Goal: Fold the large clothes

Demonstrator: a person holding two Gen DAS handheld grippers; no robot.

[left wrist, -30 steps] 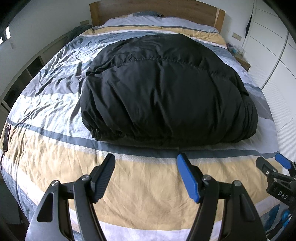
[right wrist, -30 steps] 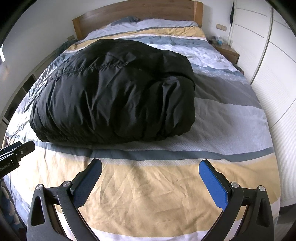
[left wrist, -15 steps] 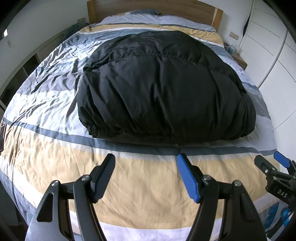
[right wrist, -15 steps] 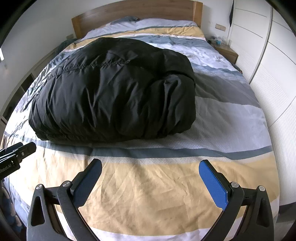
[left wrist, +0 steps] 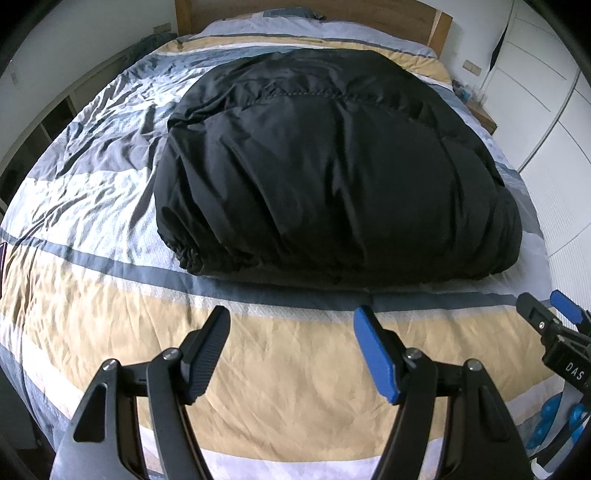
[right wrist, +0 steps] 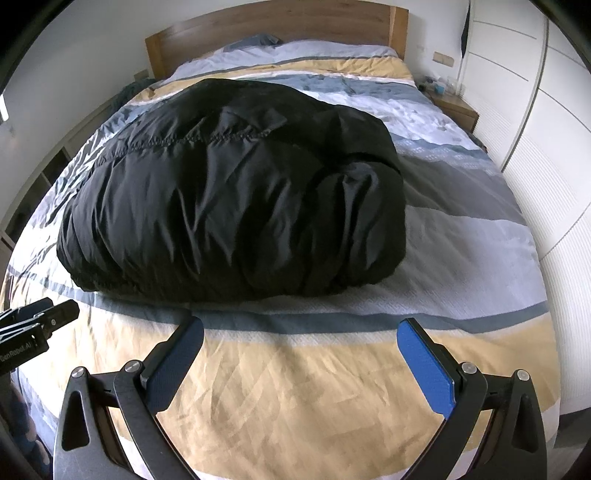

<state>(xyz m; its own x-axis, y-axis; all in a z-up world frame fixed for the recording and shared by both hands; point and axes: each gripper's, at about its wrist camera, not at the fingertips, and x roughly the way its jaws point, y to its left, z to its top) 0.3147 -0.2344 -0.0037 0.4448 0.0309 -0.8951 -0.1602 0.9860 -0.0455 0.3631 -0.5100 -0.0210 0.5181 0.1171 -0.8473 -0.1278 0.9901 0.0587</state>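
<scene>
A large black puffy jacket (left wrist: pixel 332 166) lies folded in a thick bundle in the middle of the bed; it also shows in the right wrist view (right wrist: pixel 229 199). My left gripper (left wrist: pixel 291 325) is open and empty, above the yellow stripe of the duvet, short of the jacket's near edge. My right gripper (right wrist: pixel 301 336) is open wide and empty, also short of the jacket's near edge. The right gripper shows at the right edge of the left wrist view (left wrist: pixel 546 317), the left gripper at the left edge of the right wrist view (right wrist: pixel 44 314).
The bed has a striped grey, white and yellow duvet (left wrist: pixel 110 206) and a wooden headboard (right wrist: pixel 277 26). White wardrobe doors (right wrist: pixel 535 110) and a wooden nightstand (right wrist: pixel 454 107) stand on the right. Shelves (left wrist: pixel 48 122) line the left wall.
Both grippers have moved forward a little toward the jacket, which looks larger and nearer. Both stay open. The jacket has not moved.
</scene>
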